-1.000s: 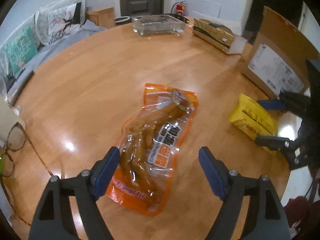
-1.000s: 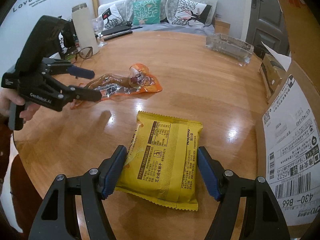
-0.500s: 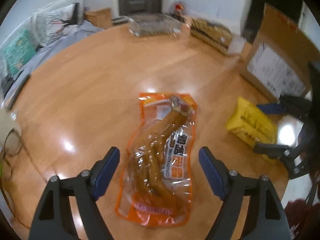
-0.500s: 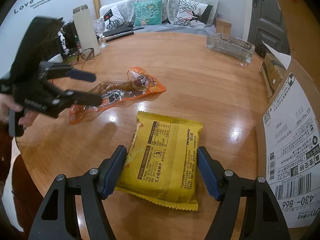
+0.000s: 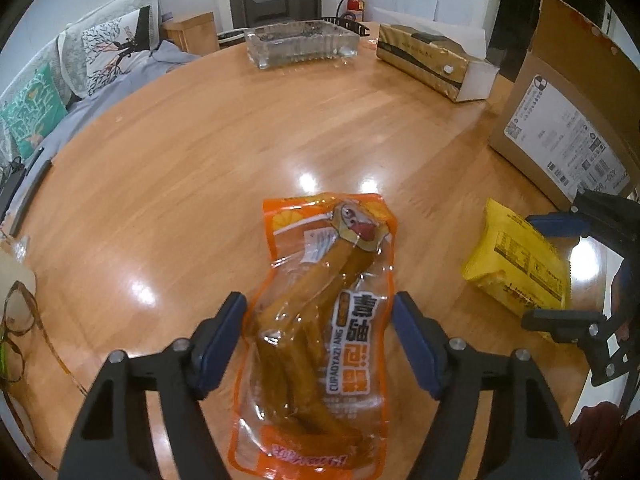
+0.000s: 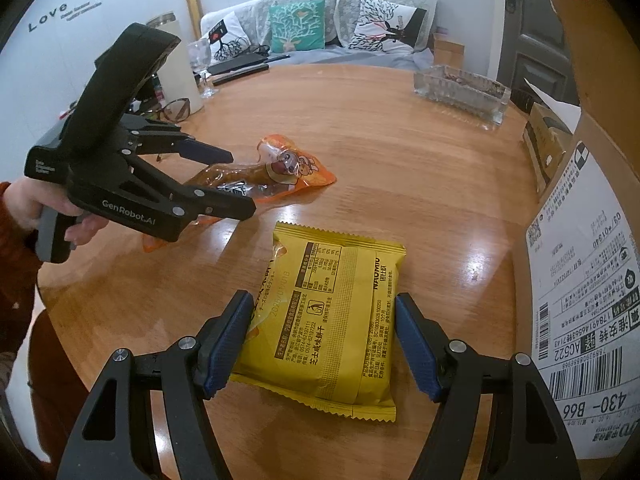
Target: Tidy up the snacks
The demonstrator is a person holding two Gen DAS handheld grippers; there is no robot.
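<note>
Nearest in the left wrist view, the left gripper (image 5: 318, 338) straddles the orange pouch (image 5: 320, 332) w/ its jaws closing – pouch sits between the blue pads, left pad about at its edge, right pad just beside it, so not clamped yet as far as I can tell. The pouch lies flat, lengthwise along the fingers, which looks like the reason for the steep downward approach: pinch it across its narrow width. In the right wrist view the right gripper (image 6: 322, 340) brackets the near end of the yellow packet (image 6: 332, 320), lower centre of frame; left pad touches or nearly touches the crinkled edge, right pad stands just off it – jaws read as released, waiting. Both snacks rest on the round wooden table (image 5: 200, 168), packet at right of the pouch in the left view. Farther up, right edge of frame, an open cardboard box (image 6: 580, 260) w/ shipping labels stands beside the packet, prob. the place the snacks go. Beyond, at the table's far edge: a clear glass tray (image 5: 302, 46) and a gold tissue box (image 5: 432, 60). Glasses (image 6: 174, 109) lie at the left.
</note>
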